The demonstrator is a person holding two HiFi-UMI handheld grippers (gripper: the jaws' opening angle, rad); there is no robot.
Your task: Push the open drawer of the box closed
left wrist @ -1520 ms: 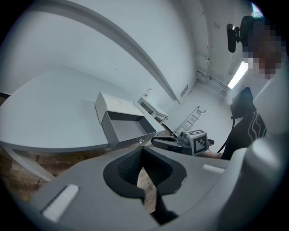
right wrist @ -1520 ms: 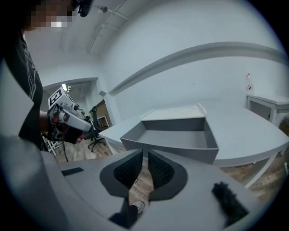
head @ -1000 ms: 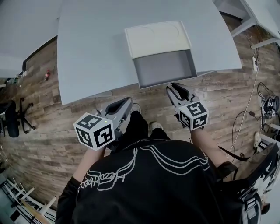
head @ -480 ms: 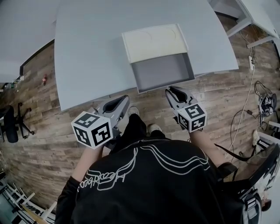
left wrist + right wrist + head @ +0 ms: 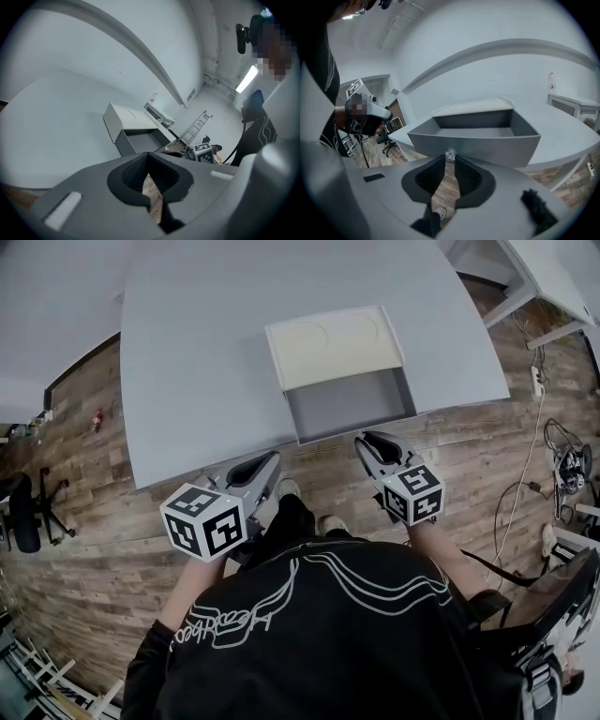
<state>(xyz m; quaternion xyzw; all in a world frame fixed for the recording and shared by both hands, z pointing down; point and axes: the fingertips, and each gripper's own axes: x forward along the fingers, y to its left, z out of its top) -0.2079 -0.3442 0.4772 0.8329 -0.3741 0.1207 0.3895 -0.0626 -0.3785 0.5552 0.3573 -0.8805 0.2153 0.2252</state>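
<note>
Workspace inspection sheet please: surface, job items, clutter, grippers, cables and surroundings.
Surface: grey table, with the box near its front edge.
Job's things: box with a cream top; its grey drawer is open toward the person and empty, with a clear knob on the front.
Clutter: nothing seen on the table.
Grippers: left gripper back from the table, fingers together, empty; right gripper at the drawer front, fingers slightly apart, knob at their tips.
Cables: loose cables on the floor at right.
Surroundings: wooden floor; office chair at left.

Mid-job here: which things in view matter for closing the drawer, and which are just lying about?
Job: box, open drawer, drawer knob, right gripper, left gripper.
Lying about: office chair, floor cables, ladder.
</note>
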